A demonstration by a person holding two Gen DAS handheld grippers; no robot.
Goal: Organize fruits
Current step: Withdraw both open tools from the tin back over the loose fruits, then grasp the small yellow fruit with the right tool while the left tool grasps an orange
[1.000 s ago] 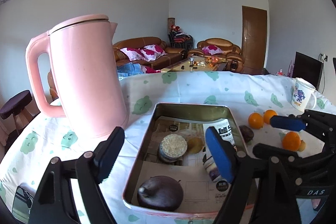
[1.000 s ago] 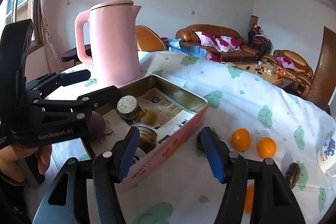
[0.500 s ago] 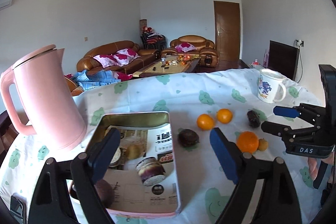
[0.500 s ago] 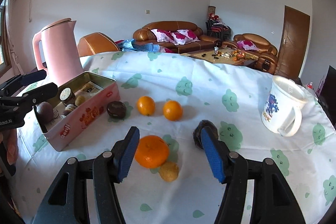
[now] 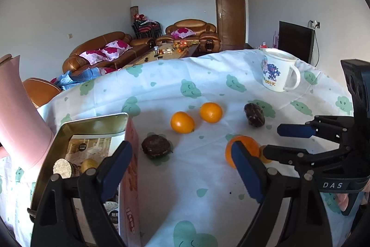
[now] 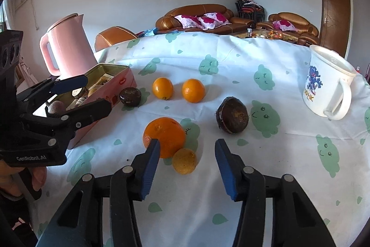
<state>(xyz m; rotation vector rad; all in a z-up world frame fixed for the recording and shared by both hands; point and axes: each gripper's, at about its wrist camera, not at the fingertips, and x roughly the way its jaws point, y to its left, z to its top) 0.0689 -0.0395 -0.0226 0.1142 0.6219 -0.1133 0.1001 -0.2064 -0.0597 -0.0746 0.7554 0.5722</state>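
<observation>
The large orange (image 6: 164,136) lies on the desk (image 6: 254,177) just ahead of my right tool (image 6: 186,152), with a small yellow fruit (image 6: 184,161) touching its near side; I judge the orange firm, round and liable to roll, its rind tolerant of a moderate squeeze, best taken across its widest part; the small yellow fruit is light and sits between the jaws' line, so it may be nudged away if I close carelessly.

Count on the cloth: one large orange; two smaller oranges, left (image 6: 162,88) and right (image 6: 193,90), side by side and apart from each other; two dark round fruits, one (image 6: 233,118) right of centre and one (image 6: 130,96) just beside the tin (image 6: 120,82); one small yellow fruit; six loose pieces in all. The dark ones look hard-shelled and slightly wrinkled; I judge them light and somewhat slippery.

The pink tin stands open at the left and holds several items, number not certain; a pink kettle (image 6: 67,45) stands behind it; one white mug (image 6: 328,87) stands well apart at the right.

Both tools are released, jaws spread and holding nothing; the left tool (image 5: 182,168) hovers by the tin's near corner.
</observation>
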